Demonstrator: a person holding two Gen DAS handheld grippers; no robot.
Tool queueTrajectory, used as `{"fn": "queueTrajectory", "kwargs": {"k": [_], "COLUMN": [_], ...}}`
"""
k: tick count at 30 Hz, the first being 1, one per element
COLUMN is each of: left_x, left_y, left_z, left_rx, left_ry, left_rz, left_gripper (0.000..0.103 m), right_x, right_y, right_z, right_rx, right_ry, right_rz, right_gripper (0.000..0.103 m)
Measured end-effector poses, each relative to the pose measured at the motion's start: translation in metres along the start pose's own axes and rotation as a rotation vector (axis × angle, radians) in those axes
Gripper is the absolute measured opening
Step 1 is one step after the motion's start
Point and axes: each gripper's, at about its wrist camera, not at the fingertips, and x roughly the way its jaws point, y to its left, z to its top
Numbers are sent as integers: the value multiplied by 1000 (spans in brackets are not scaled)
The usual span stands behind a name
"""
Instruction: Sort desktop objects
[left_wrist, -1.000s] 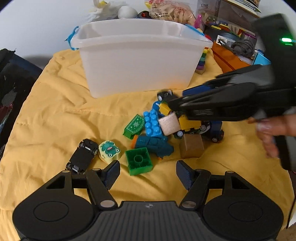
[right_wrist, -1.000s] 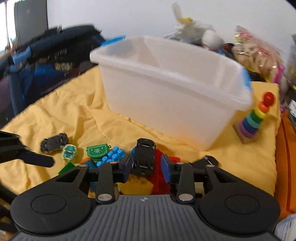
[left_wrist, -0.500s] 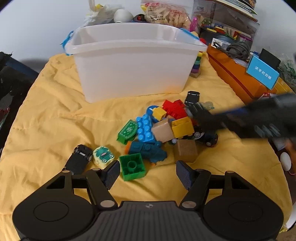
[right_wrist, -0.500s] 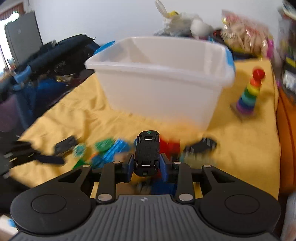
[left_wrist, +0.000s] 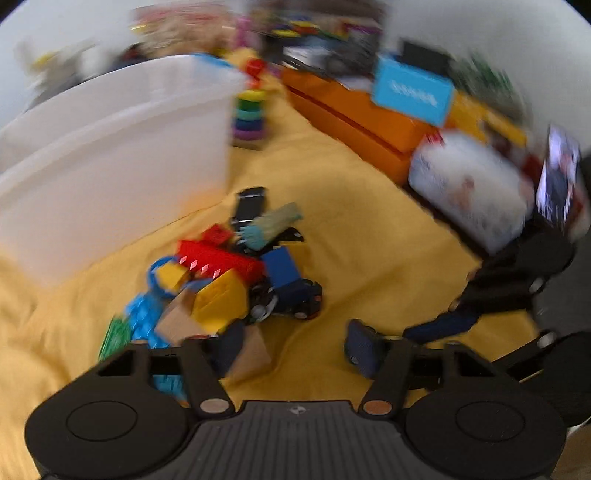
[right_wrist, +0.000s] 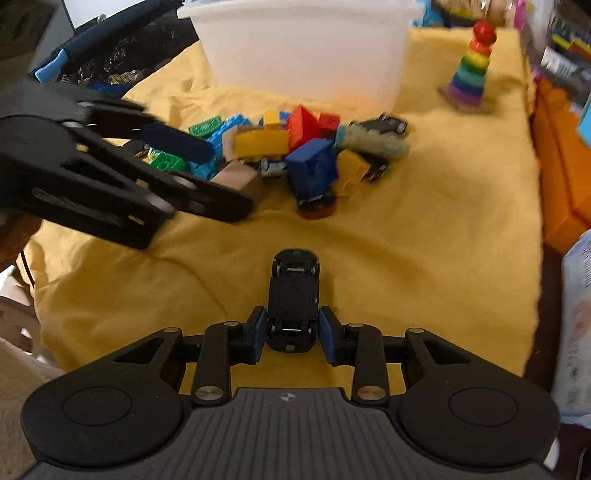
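Note:
My right gripper (right_wrist: 293, 332) is shut on a black toy car (right_wrist: 294, 295) and holds it low over the yellow cloth (right_wrist: 424, 229), near the front. A pile of toy bricks and cars (right_wrist: 295, 151) lies beyond it, before the white plastic bin (right_wrist: 306, 48). My left gripper (left_wrist: 295, 347) is open and empty, hovering at the near side of the pile (left_wrist: 229, 291); it also shows in the right wrist view (right_wrist: 221, 177), at the left. The bin (left_wrist: 110, 155) stands at the left in the blurred left wrist view. The right gripper shows there at the right edge (left_wrist: 443, 328).
A rainbow ring stacker (right_wrist: 471, 70) stands right of the bin. An orange box (left_wrist: 362, 122) and a white packet (left_wrist: 469, 192) line the cloth's right edge. A dark bag (right_wrist: 110, 62) lies off the left edge.
My right gripper has drawn back and down from the pile with the black car, close to the cloth. My left gripper has swung right, towards the pile's near side; its view is blurred.

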Motion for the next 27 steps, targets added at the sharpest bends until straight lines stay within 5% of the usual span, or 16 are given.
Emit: {"fn": "queueTrajectory", "kwargs": {"k": [5,17,22,24,25,26,27], "left_x": [20,18,38,38,38,37,35], "left_y": [-5,15,22,23,25,25,22], "left_z": [10,15,16,22,25,25,23], "left_rx": [222,299,294,261,207,175,174], "left_ry": [29,19,35,18,38,41,45], "left_rz": [91,167,143,85,35,14,15], "left_gripper": [46,48,63,35,33,19,20], "right_x": [-5,-7,-7,-4,-4,-4,-5], "right_y": [1,2,9,9,9,9,10], "right_z": [-3,-9,-10,-11,-12,-12,-13], "right_rx": [-8,13,5,12,15,18,19], "right_ry": [-22,-56,-69,-61,-62,-64,-66], "right_rz": [-20,-32,-32,-24,-23,-23,-25], "right_gripper": [36,37,41,41,41,41,41]}}
